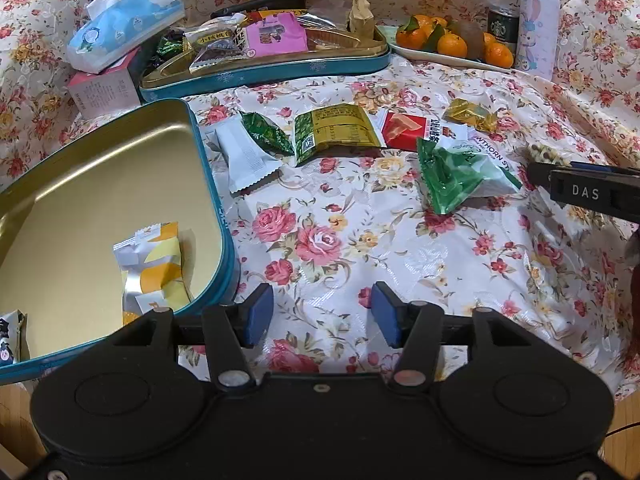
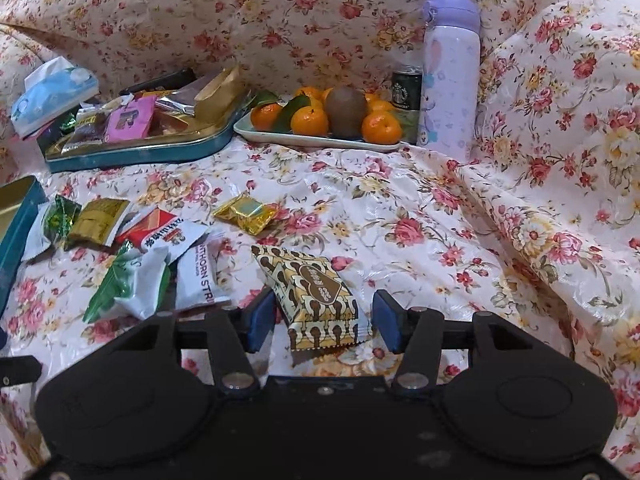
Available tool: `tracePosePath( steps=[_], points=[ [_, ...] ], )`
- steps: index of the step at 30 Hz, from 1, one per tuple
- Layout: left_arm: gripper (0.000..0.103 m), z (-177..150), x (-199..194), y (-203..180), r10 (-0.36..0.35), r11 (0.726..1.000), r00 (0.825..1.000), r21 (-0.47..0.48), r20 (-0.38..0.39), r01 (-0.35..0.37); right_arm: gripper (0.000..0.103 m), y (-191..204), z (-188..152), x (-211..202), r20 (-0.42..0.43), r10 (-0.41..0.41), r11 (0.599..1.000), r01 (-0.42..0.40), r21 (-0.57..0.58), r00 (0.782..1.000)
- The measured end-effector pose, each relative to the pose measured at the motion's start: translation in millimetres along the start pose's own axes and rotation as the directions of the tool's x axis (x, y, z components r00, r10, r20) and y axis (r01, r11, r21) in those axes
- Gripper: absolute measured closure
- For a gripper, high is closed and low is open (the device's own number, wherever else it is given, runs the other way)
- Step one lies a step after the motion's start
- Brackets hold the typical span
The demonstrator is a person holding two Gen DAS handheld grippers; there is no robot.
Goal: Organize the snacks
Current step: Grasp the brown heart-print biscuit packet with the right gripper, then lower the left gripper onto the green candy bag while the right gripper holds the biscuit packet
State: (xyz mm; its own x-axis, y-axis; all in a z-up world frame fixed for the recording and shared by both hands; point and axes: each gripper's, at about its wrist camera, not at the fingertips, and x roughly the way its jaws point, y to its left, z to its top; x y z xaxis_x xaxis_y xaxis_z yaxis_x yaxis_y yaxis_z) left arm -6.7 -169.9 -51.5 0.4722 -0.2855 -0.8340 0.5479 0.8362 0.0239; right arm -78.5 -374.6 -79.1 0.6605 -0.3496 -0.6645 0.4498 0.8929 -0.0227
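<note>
My left gripper (image 1: 322,314) is open over bare floral cloth, just right of a teal tin (image 1: 208,184) with a gold inside. A yellow-and-white packet (image 1: 156,264) lies in that tin. Loose snacks lie further out: a white packet (image 1: 248,156), a green-gold packet (image 1: 336,128), a red-and-white packet (image 1: 412,130) and a green-and-white bag (image 1: 456,174). My right gripper (image 2: 322,320) is open, low over the cloth. A brown-and-gold patterned packet (image 2: 316,292) lies flat between its blue pads, which are very near its sides but not pressing.
At the back, a second teal tin (image 1: 280,72) is heaped with snacks. Beside it are a tissue pack (image 1: 120,24) on a pink box (image 1: 104,88), a fruit plate (image 2: 320,140), a dark can (image 2: 406,90) and a lilac bottle (image 2: 450,80). A gold candy (image 2: 246,214) lies mid-cloth.
</note>
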Motion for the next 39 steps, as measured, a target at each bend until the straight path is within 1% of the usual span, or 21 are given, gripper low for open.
tracePosePath(
  steps=[3, 5, 6, 7, 9, 11, 14, 18, 20, 21, 25, 28, 30, 33, 39],
  points=[
    [0.042, 0.1, 0.0, 0.0, 0.001, 1.000, 1.000, 0.000, 0.001, -0.001, 0.048, -0.9, 3.2, -1.9, -0.025, 0.074, 0.997, -0.073, 0.023, 0.997],
    [0.042, 0.2, -0.1, 0.0, 0.001, 1.000, 1.000, 0.000, 0.001, -0.001, 0.047, -0.5, 4.2, -6.6, -0.032, 0.143, 0.989, -0.141, 0.047, 0.989],
    [0.042, 0.3, 0.0, 0.0, 0.001, 1.000, 1.000, 0.000, 0.000, -0.001, 0.048, 0.4, 4.6, -9.0, -0.028, 0.162, 0.986, -0.160, 0.049, 0.986],
    [0.042, 0.2, -0.1, -0.1, 0.000, 1.000, 1.000, 0.001, 0.000, 0.000, 0.048, 1.4, 5.3, -11.0, -0.018, 0.160, 0.986, -0.159, 0.042, 0.987],
    [0.042, 0.1, 0.1, -0.5, 0.000, 1.000, 1.000, 0.000, 0.001, 0.000, 0.048, 4.8, 6.5, -11.1, -0.005, 0.121, 0.992, -0.121, 0.019, 0.993],
    [0.042, 0.0, 0.0, -0.7, 0.000, 1.000, 1.000, 0.001, 0.002, 0.000, 0.047, 3.1, 8.0, -5.8, -0.015, 0.092, 0.996, -0.091, 0.017, 0.996],
    [0.043, 0.0, 0.1, 0.6, -0.005, 1.000, 1.000, -0.005, 0.003, 0.005, 0.047, -1.7, 8.7, 1.7, -0.036, 0.107, 0.993, -0.105, 0.057, 0.994],
    [0.044, 2.3, -1.8, 3.1, -0.036, 0.999, 0.999, -0.024, 0.000, 0.036, 0.047, 5.5, 3.8, 2.1, -0.020, 0.088, 0.996, -0.087, 0.030, 0.996],
    [0.044, 4.7, -5.0, 2.5, -0.042, 0.999, 0.999, -0.029, 0.007, 0.042, 0.054, 11.9, 0.7, 1.2, -0.004, 0.068, 0.998, -0.068, 0.011, 0.998],
    [0.044, 6.3, -7.2, 1.3, -0.037, 0.999, 0.999, -0.027, 0.018, 0.038, 0.062, 14.7, -0.5, 0.3, 0.003, 0.065, 0.998, -0.065, 0.001, 0.998],
    [0.044, 13.9, -13.6, -4.3, -0.033, 0.999, 0.998, -0.007, 0.060, 0.034, 0.065, 27.2, -7.7, -3.4, 0.054, 0.039, 0.999, -0.037, -0.038, 0.998],
    [0.044, 20.3, -14.0, -8.7, -0.046, 0.999, 0.996, 0.008, 0.077, 0.046, 0.066, 26.9, -12.2, -1.6, 0.084, 0.033, 0.999, -0.032, -0.009, 0.996],
    [0.044, 24.4, -14.2, -13.0, -0.058, 0.998, 0.995, 0.022, 0.084, 0.057, 0.066, 24.0, -14.3, -2.2, 0.101, 0.030, 0.999, -0.031, 0.012, 0.994],
    [0.044, 31.9, -12.1, -18.4, -0.095, 0.995, 0.992, 0.026, 0.078, 0.093, 0.067, 19.2, -17.2, -5.4, 0.114, 0.019, 0.999, -0.023, 0.033, 0.993],
    [0.044, 47.8, -8.4, -32.5, -0.148, 0.989, 0.985, 0.033, 0.086, 0.145, 0.067, 13.1, -24.3, -12.9, 0.118, -0.013, 0.999, 0.008, 0.041, 0.993]
  ],
)
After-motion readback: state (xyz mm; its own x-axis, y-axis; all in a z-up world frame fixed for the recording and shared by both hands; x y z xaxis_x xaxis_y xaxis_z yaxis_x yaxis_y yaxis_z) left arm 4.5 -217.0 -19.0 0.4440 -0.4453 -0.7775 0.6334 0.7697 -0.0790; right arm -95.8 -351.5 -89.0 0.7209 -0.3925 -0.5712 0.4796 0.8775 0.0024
